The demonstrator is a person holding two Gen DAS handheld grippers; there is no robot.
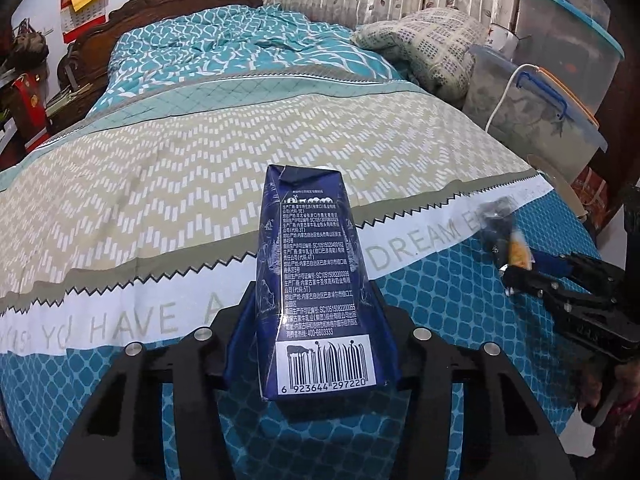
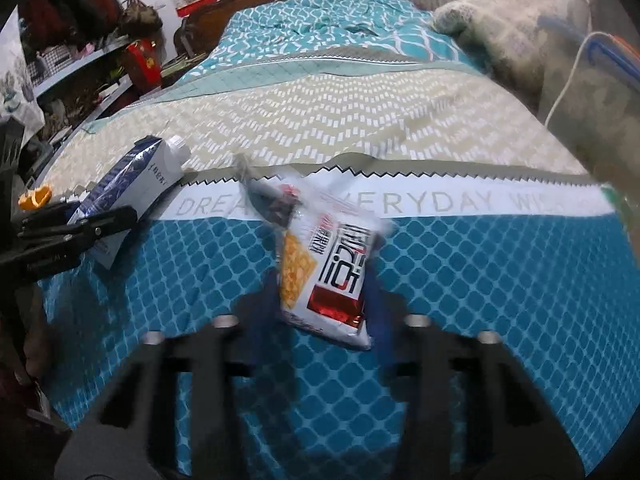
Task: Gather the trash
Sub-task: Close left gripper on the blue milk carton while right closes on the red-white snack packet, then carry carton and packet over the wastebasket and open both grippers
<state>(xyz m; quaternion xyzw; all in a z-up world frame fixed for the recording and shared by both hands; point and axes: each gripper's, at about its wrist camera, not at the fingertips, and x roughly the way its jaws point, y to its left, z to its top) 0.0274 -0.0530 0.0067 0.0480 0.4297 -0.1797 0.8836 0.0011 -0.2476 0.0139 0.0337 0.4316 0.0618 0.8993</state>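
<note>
A dark blue milk carton (image 1: 312, 240) with a barcode stands tilted between the fingers of my left gripper (image 1: 312, 296), which is shut on its sides above the bed cover (image 1: 160, 184). The right wrist view shows the same carton (image 2: 136, 176) with its white cap, held by the left gripper (image 2: 120, 220). My right gripper (image 2: 320, 284) is shut on a white, red and yellow snack packet (image 2: 340, 248) over the teal part of the cover; this view is blurred. From the left wrist view the packet (image 1: 516, 248) looks crumpled at the right gripper's (image 1: 508, 276) tips.
A patterned pillow (image 1: 424, 44) lies at the bed's far right. Clear plastic storage boxes (image 1: 532, 112) with a white cable over them stand to the right of the bed. Cluttered shelves (image 2: 80, 60) line the left side. A carved wooden headboard (image 1: 180, 0) is at the far end.
</note>
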